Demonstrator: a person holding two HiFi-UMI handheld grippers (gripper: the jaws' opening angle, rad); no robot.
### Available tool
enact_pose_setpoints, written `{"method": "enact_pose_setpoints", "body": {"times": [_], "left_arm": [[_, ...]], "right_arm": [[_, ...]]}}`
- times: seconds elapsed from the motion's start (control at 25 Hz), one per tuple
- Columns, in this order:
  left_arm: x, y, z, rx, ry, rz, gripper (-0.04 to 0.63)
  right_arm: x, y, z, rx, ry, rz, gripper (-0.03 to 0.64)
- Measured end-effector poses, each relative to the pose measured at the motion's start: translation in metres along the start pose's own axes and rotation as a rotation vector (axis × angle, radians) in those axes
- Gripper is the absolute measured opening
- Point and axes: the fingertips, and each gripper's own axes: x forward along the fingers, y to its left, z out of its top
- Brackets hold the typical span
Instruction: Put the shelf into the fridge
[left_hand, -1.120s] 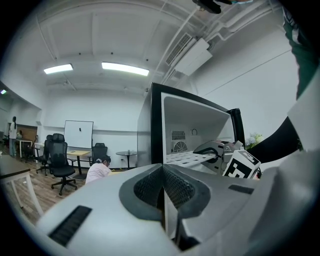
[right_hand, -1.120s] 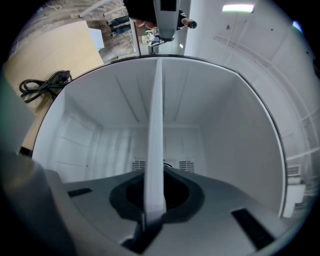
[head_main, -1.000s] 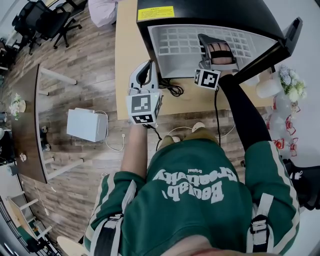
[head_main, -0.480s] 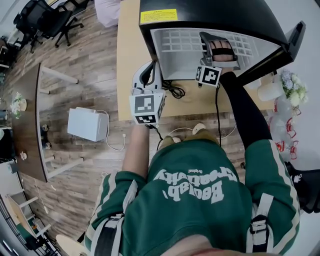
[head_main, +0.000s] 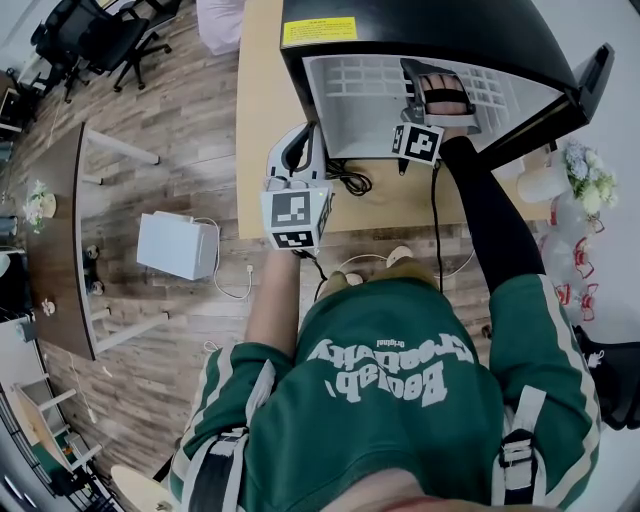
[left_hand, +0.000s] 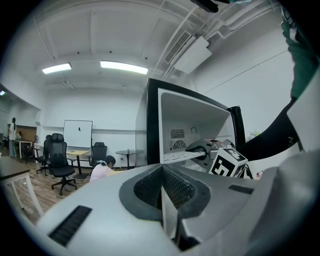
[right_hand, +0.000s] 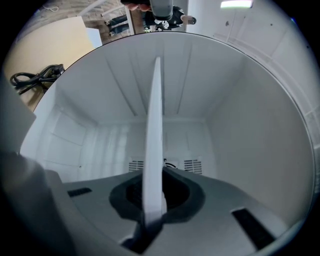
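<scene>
Fridge: the black fridge (head_main: 420, 30) stands on the wooden desk (head_main: 258, 110), set back from the desk's near edge, its door (head_main: 565, 88) swung open towards the right.
Shelf: the white shelf (head_main: 360, 100) lies level inside the fridge's white cavity, reaching from wall to wall; in the right gripper view it shows edge-on (right_hand: 154, 140), running towards the vented back wall.
Right gripper: the right gripper (head_main: 437, 85) reaches into the opening and its jaws are clamped narrow on the shelf's near edge (right_hand: 152, 210).
Left gripper: the left gripper (head_main: 300, 132) hangs over the desk just outside the fridge's front left corner; its jaws are pressed together with nothing between them (left_hand: 164, 200).
Cable: a black cable (head_main: 345, 180) lies coiled on the desk between the fridge and the near edge.
Floor: a white box (head_main: 178, 246) sits on the wooden floor beyond the desk's left edge.
</scene>
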Motion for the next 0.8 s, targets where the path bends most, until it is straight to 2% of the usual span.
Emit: {"method": "enact_pose_setpoints", "body": {"times": [0.12,0.36,0.56,0.8], "left_arm": [[-0.002,-0.002,0.003,0.002,0.0,0.0,0.0],[-0.007,-0.007,0.005,0.018,-0.01,-0.012,0.0],[-0.01,-0.012,0.011,0.016,-0.02,-0.034,0.0],[-0.022,-0.018,0.019,0.05,-0.042,-0.079,0.0]], "right_arm": [[0.0,0.003,0.0,0.006,-0.002,0.032,0.043],[-0.007,0.012,0.003,0.009,-0.016,0.118,0.197],[-0.024,0.017,0.011,0.094,-0.043,0.142,0.264],[-0.056,0.003,0.014,0.144,-0.018,0.105,0.268]]}}
